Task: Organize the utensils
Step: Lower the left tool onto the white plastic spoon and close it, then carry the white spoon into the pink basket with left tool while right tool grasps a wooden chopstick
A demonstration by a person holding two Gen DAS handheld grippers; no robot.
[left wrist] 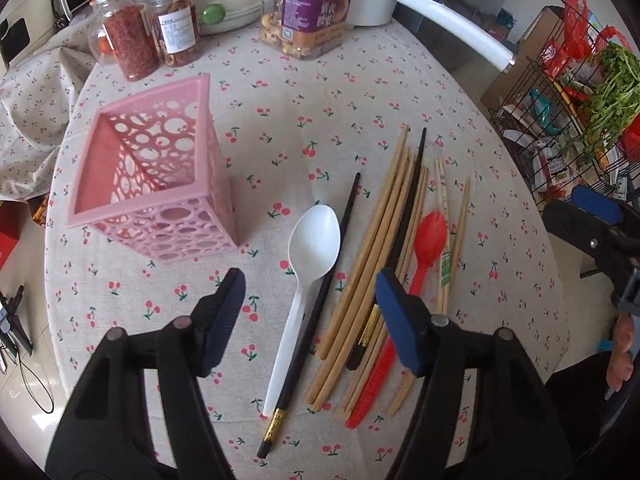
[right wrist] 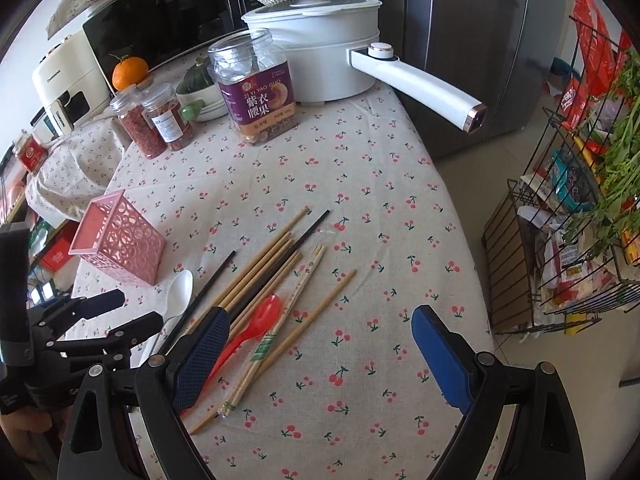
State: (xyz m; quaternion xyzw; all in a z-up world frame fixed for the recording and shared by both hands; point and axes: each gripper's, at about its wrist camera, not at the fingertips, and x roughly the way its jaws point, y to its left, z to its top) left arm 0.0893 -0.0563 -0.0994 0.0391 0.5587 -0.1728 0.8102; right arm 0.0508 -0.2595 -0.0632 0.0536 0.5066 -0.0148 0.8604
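Evidently nothing is gripped yet: the left gripper (left wrist: 310, 306) hangs with fingers spread, the white plastic spoon (left wrist: 310, 264) and a black chopstick (left wrist: 316, 308) lying between them. Close on the spoon's handle alone. The pink holder (left wrist: 160, 184) stands beyond the left finger. The right gripper (right wrist: 320, 352), also spread, hovers beside the bamboo chopsticks (right wrist: 260, 268) and red spoon (right wrist: 256, 320).

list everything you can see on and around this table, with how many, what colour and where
Perforated plastic holder: one, pink, upright, left of utensils.
Plastic spoon: one, white, beside holder.
Plastic spoon: one, red, among chopsticks.
Bamboo chopsticks: several, tan, loose pile.
Lacquered chopsticks: two, black.
Jars: three, clear, far end.
Electric pot: one, white.
Tangerine: one, orange.
Wire rack: black, right of table.
Left gripper: open, over utensils.
Right gripper: open.
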